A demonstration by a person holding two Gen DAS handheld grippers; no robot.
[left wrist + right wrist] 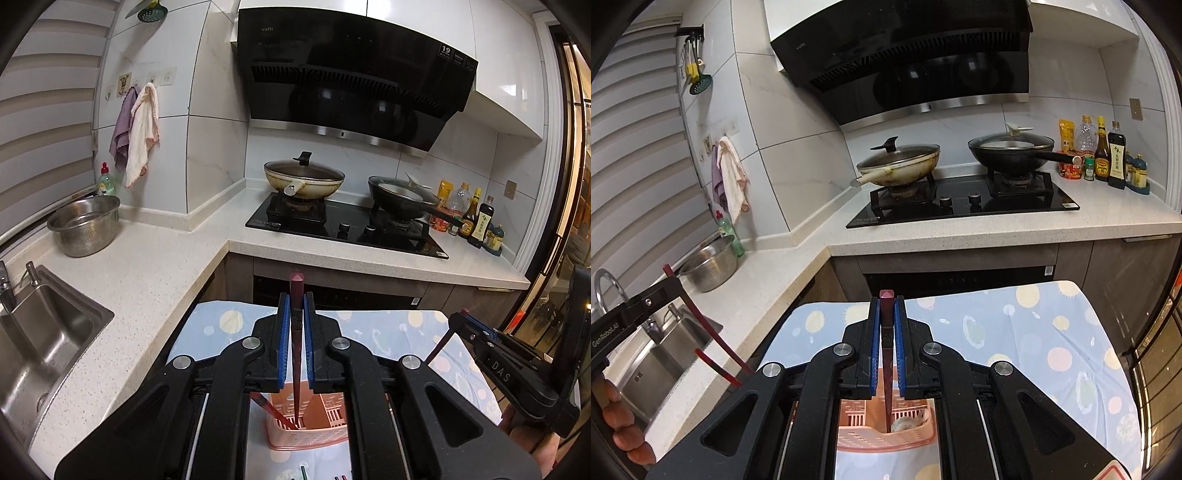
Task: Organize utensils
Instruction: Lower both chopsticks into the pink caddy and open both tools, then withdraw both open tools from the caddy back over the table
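Both claws clamp a dark red chopstick each, tips in the pink utensil basket.
Left claw [296, 325] clenched on a chopstick [296, 295], upright, tip down inside the pink basket [308, 435] at 6 o'clock; another chopstick [273, 410] leans in the basket. Right claw [887, 332] clenched on its own chopstick [887, 317], tip in the same basket [886, 439]. Basket sits on the blue dotted cloth [1015, 332] over the worktop [960, 232].

your left gripper [295, 321] clamps a dark red chopstick [296, 332], tip inside the pink slotted plastic basket [314, 439] at six o'clock.
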